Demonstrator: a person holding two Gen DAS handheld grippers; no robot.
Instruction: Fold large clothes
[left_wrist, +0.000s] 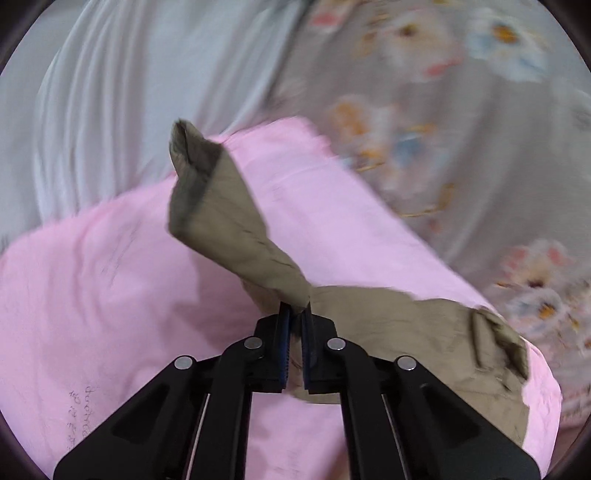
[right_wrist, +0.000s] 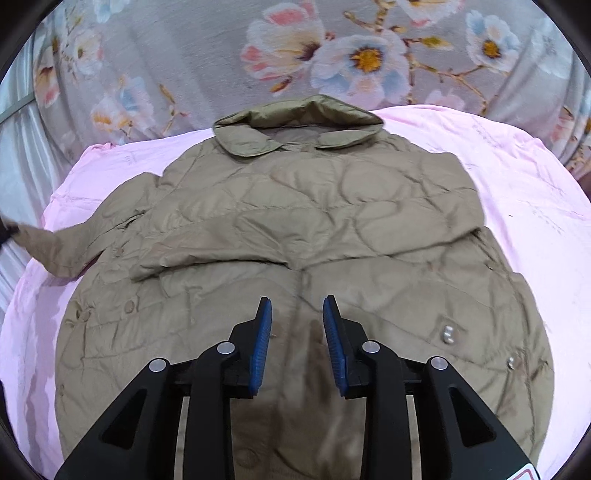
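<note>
A khaki quilted jacket (right_wrist: 303, 229) lies spread on a pink sheet (right_wrist: 517, 192), collar at the far side. Its right sleeve is folded across the chest. My right gripper (right_wrist: 297, 314) is open and empty, hovering over the jacket's lower middle. My left gripper (left_wrist: 295, 314) is shut on the jacket's left sleeve (left_wrist: 221, 210) and holds it lifted above the pink sheet (left_wrist: 110, 288), cuff end sticking up. In the right wrist view that sleeve (right_wrist: 55, 243) stretches out to the far left edge.
A grey floral bedcover (right_wrist: 332, 55) lies beyond the pink sheet. Pale pleated fabric (left_wrist: 110, 92) hangs at the left. The pink sheet extends around the jacket on both sides.
</note>
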